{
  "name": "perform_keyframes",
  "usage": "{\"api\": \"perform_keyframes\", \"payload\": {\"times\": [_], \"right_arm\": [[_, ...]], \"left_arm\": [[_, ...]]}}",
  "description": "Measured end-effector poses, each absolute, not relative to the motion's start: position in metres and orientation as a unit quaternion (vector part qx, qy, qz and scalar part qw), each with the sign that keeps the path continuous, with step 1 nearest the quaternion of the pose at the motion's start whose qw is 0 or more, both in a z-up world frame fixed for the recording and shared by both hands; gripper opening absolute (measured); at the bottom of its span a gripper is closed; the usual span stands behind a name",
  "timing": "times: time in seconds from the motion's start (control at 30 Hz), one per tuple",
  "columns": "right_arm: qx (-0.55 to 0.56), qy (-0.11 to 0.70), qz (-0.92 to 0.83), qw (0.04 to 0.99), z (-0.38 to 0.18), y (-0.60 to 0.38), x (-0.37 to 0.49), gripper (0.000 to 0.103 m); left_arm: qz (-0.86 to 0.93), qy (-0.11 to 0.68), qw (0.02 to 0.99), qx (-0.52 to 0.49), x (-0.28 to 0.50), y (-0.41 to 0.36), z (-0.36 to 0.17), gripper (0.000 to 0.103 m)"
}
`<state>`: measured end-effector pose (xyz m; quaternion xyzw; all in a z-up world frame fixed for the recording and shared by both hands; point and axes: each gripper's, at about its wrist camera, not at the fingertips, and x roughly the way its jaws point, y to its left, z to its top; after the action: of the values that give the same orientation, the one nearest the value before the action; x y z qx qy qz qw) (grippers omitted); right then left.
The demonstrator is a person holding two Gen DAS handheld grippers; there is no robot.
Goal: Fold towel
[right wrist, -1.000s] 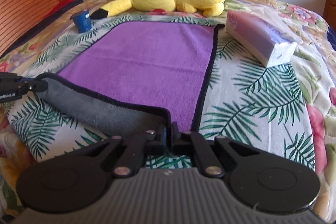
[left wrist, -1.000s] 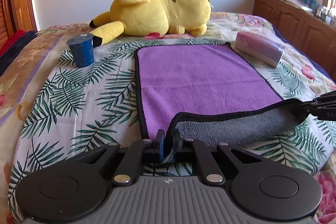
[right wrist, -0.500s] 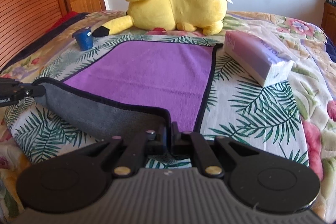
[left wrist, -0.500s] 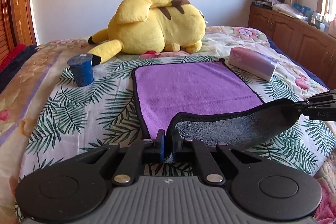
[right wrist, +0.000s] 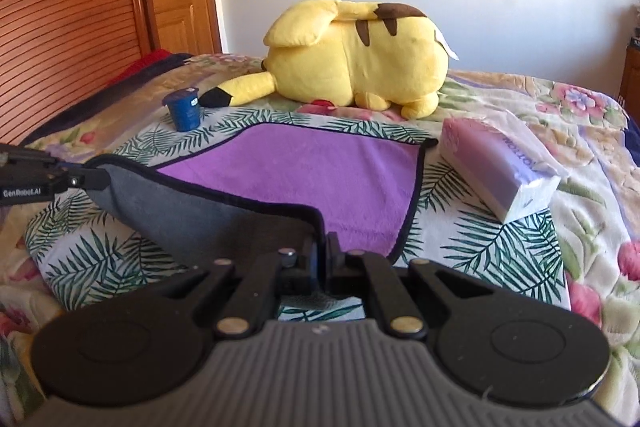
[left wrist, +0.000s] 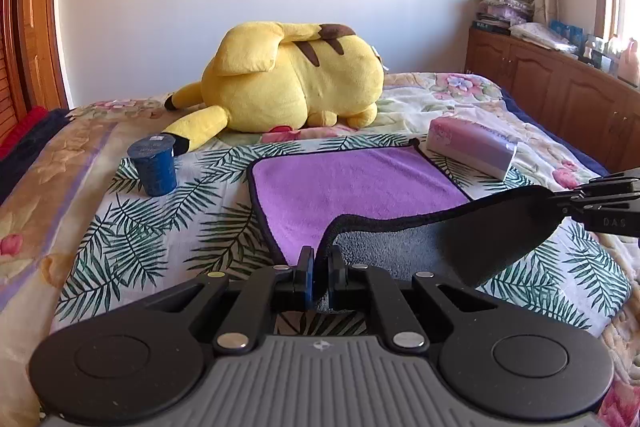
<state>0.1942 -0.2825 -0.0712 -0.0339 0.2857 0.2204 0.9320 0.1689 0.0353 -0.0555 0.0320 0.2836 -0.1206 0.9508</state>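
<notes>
My left hand-held gripper [left wrist: 319, 264] and right hand-held gripper [right wrist: 324, 254] each pinched a near corner of the purple towel [left wrist: 352, 187], its grey underside lifted off the bed [left wrist: 132, 227].

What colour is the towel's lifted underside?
Grey, edged in black; the towel's top face is purple. The right wrist view shows it best.

Towel [left wrist: 352, 183]: purple top face, grey underside, black piping. Far half lies flat on palm-leaf bedspread [left wrist: 160, 227], in front of yellow plush [left wrist: 292, 83]. Near edge is raised and curled back, grey side showing, sagging between its two near corners.
</notes>
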Motion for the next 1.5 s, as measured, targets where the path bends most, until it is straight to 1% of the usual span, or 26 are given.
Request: {"api": "perform_keyframes", "payload": {"times": [0.4,0.83,1.0,1.5], "right_arm": [[-0.080,0.261,0.219,0.937,-0.070,-0.274,0.196,0.004],[-0.092,0.257,0.217,0.937,-0.076,-0.273,0.211,0.004],[-0.092,0.255,0.216,0.938,-0.076,-0.274,0.217,0.004],[-0.087,0.241,0.218,0.942,-0.073,-0.274,0.227,0.004]], "left_arm": [[-0.124,0.277,0.952,0.038,0.180,0.034,-0.051,0.000],[-0.132,0.271,0.952,0.042,0.192,0.035,-0.048,0.000],[-0.133,0.278,0.951,0.027,0.201,0.038,-0.048,0.000],[-0.139,0.277,0.949,0.054,0.221,0.035,-0.052,0.000]]}}
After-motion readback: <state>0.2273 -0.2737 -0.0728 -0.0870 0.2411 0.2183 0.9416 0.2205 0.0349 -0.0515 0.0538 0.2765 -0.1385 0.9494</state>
